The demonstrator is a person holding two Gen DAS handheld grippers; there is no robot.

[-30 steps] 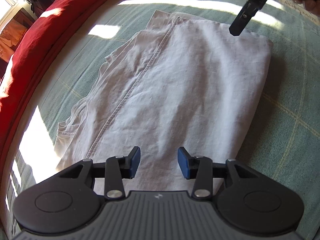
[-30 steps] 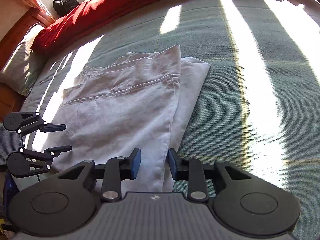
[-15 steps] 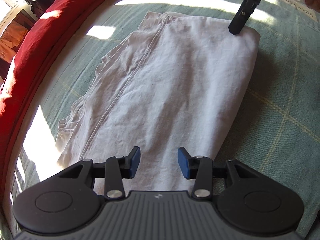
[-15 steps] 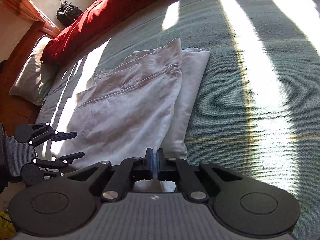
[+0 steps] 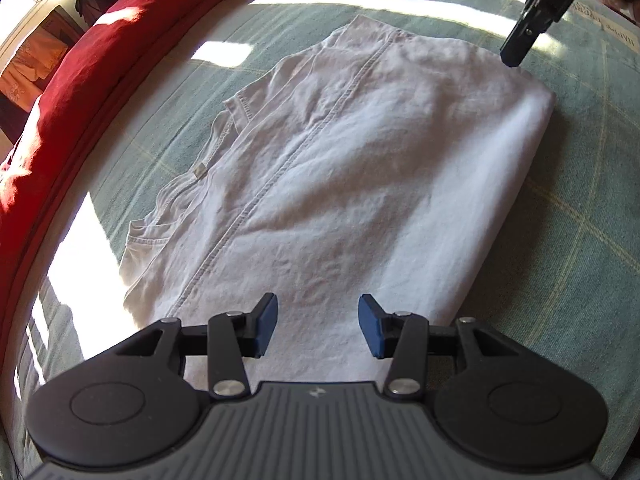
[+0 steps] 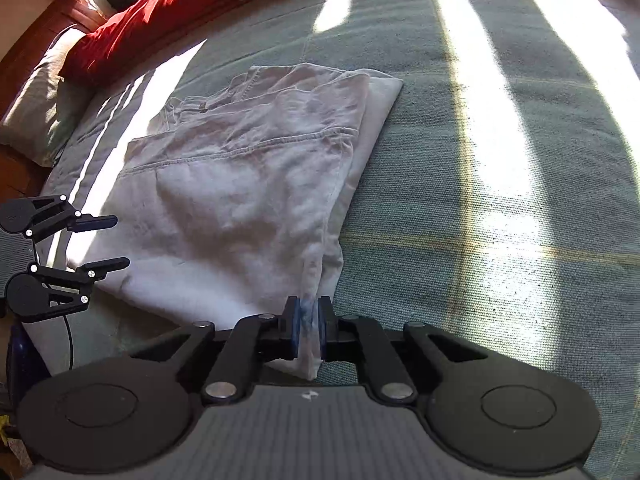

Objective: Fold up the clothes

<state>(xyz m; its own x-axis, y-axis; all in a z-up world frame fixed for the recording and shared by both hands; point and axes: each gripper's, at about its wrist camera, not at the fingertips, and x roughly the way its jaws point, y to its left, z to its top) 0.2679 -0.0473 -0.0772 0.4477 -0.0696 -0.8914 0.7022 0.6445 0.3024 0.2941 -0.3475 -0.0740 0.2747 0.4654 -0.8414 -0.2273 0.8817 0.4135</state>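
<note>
On the green plaid bedspread, a pair of white trousers is laid out, already doubled over on itself, with a stitched seam running its length and the waistband and pocket edge showing at the far left in the left wrist view. A corner of the trousers at the near edge is pinched between the closed pads of the right gripper, the cloth being visibly drawn up into a small peak there. The left gripper is held just above the opposite end of the garment, its jaws spread wide and nothing between them. Judged from this, a further fold is in hand; it would be done well if the free corner were taken by the left gripper at a matching layer depth, both corners then being lifted level so that edges meet squarely and the lower layer, which juts out at the far right, is not dragged askew. A red duvet is bunched along the far side. No containers are seen in either view.
</note>
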